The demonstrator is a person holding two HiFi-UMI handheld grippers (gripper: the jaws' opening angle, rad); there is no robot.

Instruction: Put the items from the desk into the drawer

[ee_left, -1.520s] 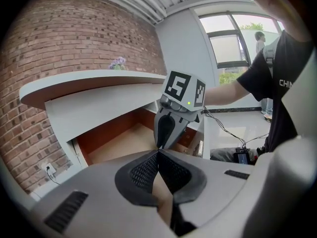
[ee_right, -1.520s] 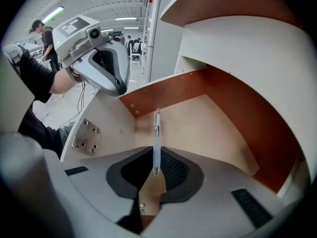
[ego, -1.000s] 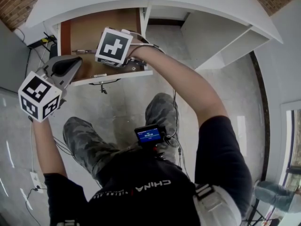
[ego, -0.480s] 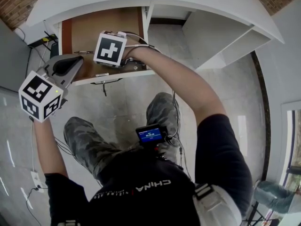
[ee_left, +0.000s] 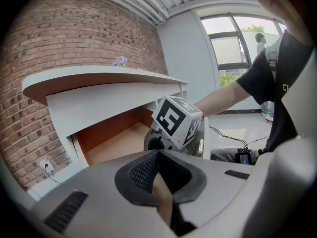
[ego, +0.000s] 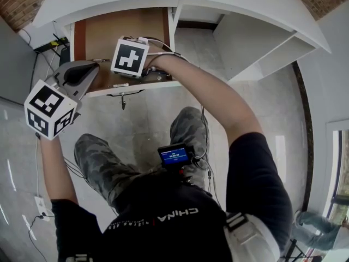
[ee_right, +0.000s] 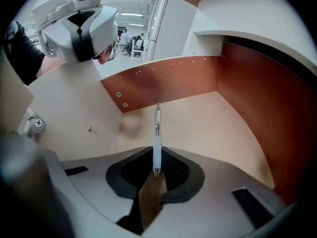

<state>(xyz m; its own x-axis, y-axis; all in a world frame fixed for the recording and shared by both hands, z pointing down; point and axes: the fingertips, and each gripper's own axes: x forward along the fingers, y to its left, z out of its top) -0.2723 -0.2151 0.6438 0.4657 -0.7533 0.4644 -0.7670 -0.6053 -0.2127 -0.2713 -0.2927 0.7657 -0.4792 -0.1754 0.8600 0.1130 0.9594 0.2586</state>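
Pinched shut on just the tip of the pen (ee_right: 157, 138), which juts ahead of it over the drawer (ee_right: 213, 133) floor, the right hand-held gripper (ee_right: 156, 175) could let it swivel or slip loose early.

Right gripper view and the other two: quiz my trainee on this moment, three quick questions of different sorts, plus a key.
1. True or false: the left gripper has its jaws wide apart.
2. Fill in: the right gripper is shut on a ____.
3. The drawer is: A open, B pushed shut, C taken out and lying on the floor.

Key
1. False: its jaws are together with nothing between them.
2. pen, pointing into the drawer.
3. A.
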